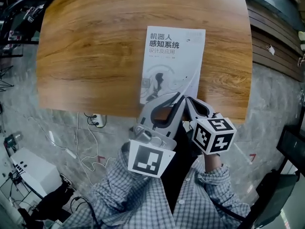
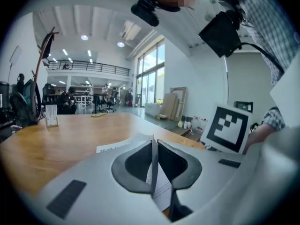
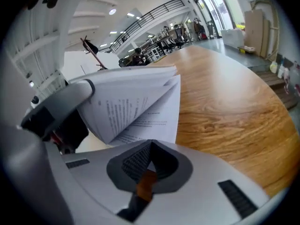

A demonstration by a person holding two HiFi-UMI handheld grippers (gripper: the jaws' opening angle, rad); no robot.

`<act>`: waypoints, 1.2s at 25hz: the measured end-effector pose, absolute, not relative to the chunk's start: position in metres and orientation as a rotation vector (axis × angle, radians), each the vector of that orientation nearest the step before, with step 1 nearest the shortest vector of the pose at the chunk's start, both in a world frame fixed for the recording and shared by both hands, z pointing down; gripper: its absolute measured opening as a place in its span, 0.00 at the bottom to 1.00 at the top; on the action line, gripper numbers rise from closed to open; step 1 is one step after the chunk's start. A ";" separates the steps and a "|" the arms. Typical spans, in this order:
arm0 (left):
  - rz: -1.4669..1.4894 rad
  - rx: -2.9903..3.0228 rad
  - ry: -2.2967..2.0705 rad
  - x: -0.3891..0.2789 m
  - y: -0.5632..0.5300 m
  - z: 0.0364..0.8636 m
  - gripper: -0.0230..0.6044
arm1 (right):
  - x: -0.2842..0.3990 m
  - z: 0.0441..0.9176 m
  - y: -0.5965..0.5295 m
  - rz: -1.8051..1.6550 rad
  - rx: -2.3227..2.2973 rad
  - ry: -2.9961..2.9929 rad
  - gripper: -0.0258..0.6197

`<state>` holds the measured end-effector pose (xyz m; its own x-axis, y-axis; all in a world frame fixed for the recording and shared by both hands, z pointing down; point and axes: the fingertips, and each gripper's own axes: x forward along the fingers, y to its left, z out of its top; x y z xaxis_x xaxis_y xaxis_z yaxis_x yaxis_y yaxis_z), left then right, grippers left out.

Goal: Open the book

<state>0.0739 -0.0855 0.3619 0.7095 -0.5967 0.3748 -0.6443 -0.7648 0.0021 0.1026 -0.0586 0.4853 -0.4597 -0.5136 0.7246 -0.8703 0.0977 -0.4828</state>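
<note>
A white book [image 1: 174, 61] with a printed title lies on the wooden table [image 1: 95, 56], its lower edge at the table's near edge. My left gripper [image 1: 172, 100] is at the book's near lower corner, shut on a lifted batch of leaves. In the left gripper view a thin sheet [image 2: 159, 186] is pinched between the pads of the left gripper [image 2: 153, 142]. In the right gripper view the book [image 3: 140, 102] stands fanned open, held up by the left gripper [image 3: 61, 107]. My right gripper [image 1: 188, 102], just right of the left one, is shut with nothing in it; its tips [image 3: 150, 146] rest below the raised pages.
The table's near edge runs just under both grippers. On the floor at the left lie cables [image 1: 81, 147] and a white box [image 1: 28, 171]. Stacked wooden planks [image 1: 271, 42] lie at the right, and a dark chair [image 1: 276, 194] stands at the lower right.
</note>
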 end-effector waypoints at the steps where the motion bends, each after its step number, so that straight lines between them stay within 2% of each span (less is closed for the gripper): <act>1: 0.501 2.763 -1.027 0.068 -0.089 0.357 0.11 | 0.102 0.486 -0.058 1.271 1.347 -1.996 0.07; 6: 0.206 2.532 -1.168 0.030 -0.104 0.334 0.11 | 0.099 0.488 -0.059 1.193 1.307 -1.950 0.07; 13: 0.061 2.329 -1.328 -0.046 -0.113 0.319 0.11 | 0.097 0.487 -0.058 1.181 1.283 -1.915 0.07; 23: -0.112 1.983 -1.488 -0.150 -0.119 0.348 0.11 | 0.090 0.484 -0.060 1.178 1.264 -1.867 0.07; 30: -0.046 1.814 -1.545 -0.194 -0.117 0.395 0.11 | 0.089 0.485 -0.062 1.193 1.284 -1.840 0.07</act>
<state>-0.1944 -0.1170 0.3948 0.2740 -0.8650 0.4203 -0.8386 -0.0009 0.5448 0.0885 -0.0616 0.4845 -0.3589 -0.4026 0.8421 -0.9330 0.1313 -0.3349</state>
